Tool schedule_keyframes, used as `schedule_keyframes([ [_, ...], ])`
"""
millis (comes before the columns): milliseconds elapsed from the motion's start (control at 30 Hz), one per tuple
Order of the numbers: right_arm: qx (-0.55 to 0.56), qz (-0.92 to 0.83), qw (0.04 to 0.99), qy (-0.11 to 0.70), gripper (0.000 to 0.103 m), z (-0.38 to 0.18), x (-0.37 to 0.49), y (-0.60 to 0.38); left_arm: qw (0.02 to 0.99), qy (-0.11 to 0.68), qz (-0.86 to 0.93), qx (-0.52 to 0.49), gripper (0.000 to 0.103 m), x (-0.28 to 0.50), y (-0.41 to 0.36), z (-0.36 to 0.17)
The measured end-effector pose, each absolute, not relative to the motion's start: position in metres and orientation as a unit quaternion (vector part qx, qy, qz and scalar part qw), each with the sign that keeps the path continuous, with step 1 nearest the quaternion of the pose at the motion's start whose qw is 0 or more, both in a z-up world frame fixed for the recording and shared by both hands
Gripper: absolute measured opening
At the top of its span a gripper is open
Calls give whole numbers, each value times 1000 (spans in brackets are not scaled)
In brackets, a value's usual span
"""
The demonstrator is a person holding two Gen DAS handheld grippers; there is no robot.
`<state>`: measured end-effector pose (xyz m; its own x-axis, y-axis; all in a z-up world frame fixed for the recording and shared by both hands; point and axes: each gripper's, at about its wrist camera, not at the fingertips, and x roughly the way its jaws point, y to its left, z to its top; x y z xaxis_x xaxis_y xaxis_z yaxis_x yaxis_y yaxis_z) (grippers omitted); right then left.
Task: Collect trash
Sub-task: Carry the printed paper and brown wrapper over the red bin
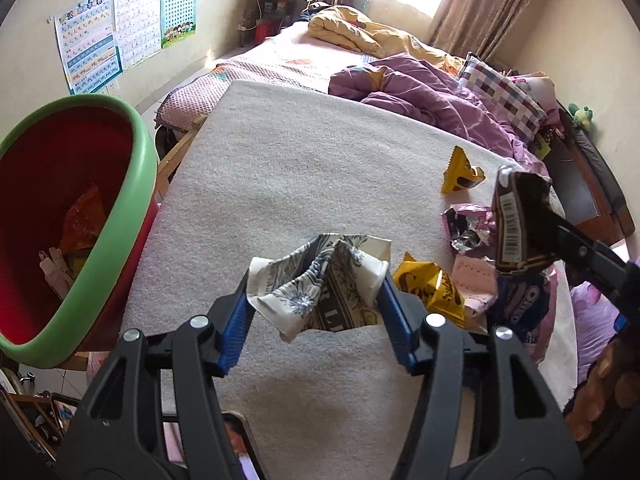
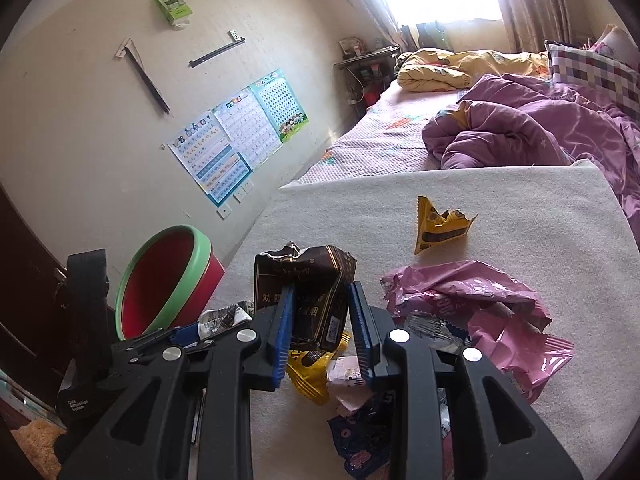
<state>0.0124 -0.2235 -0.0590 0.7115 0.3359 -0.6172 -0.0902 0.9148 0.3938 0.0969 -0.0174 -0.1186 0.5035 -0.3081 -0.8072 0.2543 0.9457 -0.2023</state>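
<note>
Where the left wrist camera looks down its own fingers, the left gripper (image 1: 316, 304) has its blue pads against both sides of a crumpled white patterned wrapper (image 1: 320, 280), lifted clear of the pale-carpeted counter (image 1: 280, 168). That view alone shows inside the red bin with a green rim (image 1: 60, 220) on the left, where some orange and pale scraps lie. It also catches the right gripper (image 1: 560, 224) from the side, clamped on a dark brown packet (image 1: 516, 220) with a barcode.

From the right wrist camera, the same brown packet (image 2: 308, 292) sits pinched between the right gripper's (image 2: 320, 320) pads, held above the litter. This view lays out the remaining trash better: a yellow wrapper (image 2: 440, 224) standing alone farther back, a pink foil bag (image 2: 480, 308) near right, another yellow wrapper (image 2: 312, 372) and what may be a dark blue biscuit packet (image 2: 360, 440) under the fingers. The bin (image 2: 168, 280) shows only its rim and wall here.
</note>
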Motion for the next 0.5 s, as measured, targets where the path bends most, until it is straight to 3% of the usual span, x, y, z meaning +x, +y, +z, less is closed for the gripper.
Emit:
schedule_keyframes([
  [500,155,115,917,348,27,-47,10,-205,892,418,-175,4,57,73,-18,-87],
])
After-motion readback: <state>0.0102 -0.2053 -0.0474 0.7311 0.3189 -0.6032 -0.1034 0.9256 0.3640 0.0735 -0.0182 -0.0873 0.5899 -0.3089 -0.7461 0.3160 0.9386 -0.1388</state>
